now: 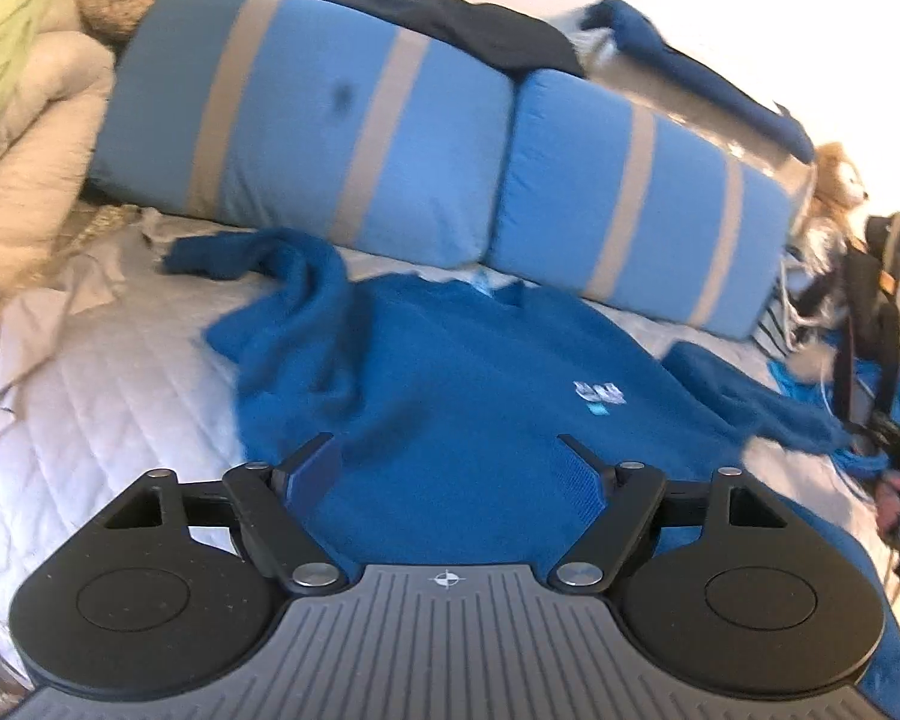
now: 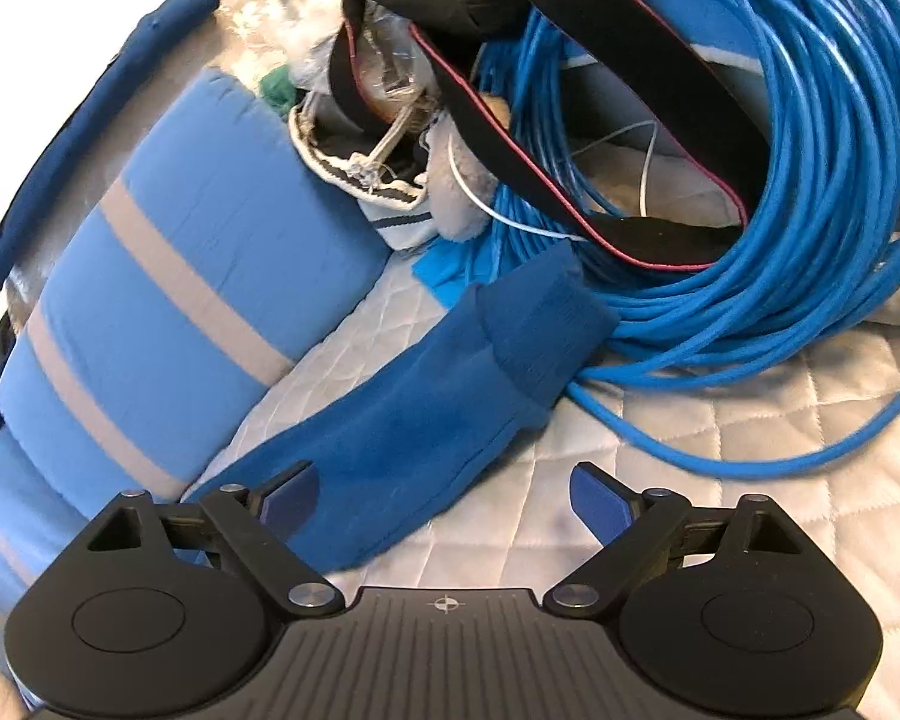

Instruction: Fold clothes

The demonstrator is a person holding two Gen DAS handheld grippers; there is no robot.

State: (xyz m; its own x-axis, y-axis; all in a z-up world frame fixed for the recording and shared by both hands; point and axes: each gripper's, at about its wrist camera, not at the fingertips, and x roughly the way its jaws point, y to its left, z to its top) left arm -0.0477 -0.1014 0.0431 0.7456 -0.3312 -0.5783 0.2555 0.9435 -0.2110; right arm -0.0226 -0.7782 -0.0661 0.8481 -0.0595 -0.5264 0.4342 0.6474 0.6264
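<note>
Left wrist view: left claw (image 1: 450, 456) wide over the blue sweater (image 1: 480, 360); right claw (image 2: 444, 495) wide above its sleeve (image 2: 426, 396).

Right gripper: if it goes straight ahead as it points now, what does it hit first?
Most likely the blue sleeve lying just ahead of the open right gripper; beyond its cuff sits the coiled blue cable. Depth is hard to judge in the fisheye.
</note>
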